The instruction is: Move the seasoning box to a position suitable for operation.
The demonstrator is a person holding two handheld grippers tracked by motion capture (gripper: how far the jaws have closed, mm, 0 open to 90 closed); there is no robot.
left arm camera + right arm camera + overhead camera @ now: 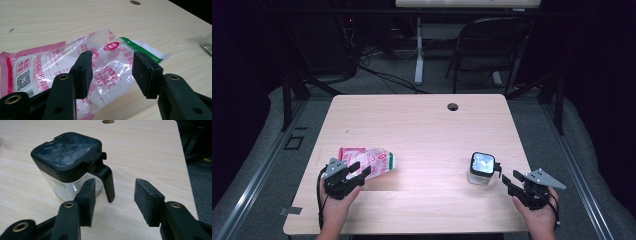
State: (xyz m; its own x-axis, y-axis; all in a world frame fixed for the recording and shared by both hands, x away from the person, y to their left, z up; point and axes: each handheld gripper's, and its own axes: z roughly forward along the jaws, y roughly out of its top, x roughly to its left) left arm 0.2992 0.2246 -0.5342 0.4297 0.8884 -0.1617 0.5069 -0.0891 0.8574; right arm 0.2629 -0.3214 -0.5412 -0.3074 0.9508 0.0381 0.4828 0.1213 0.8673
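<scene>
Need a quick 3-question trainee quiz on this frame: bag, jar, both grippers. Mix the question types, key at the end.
1. True or false: the left gripper is already shut on the plastic bag.
2. Which part of the lidded glass jar points toward the right gripper? A) the black handle B) a spout C) a label
3. Fill in: the jar's lid is ____ in colour.

Key
1. False. Its jaws stand open, with the bag lying flat on the table beneath them.
2. A. The handle hangs just ahead of the open jaws.
3. Black.
</scene>
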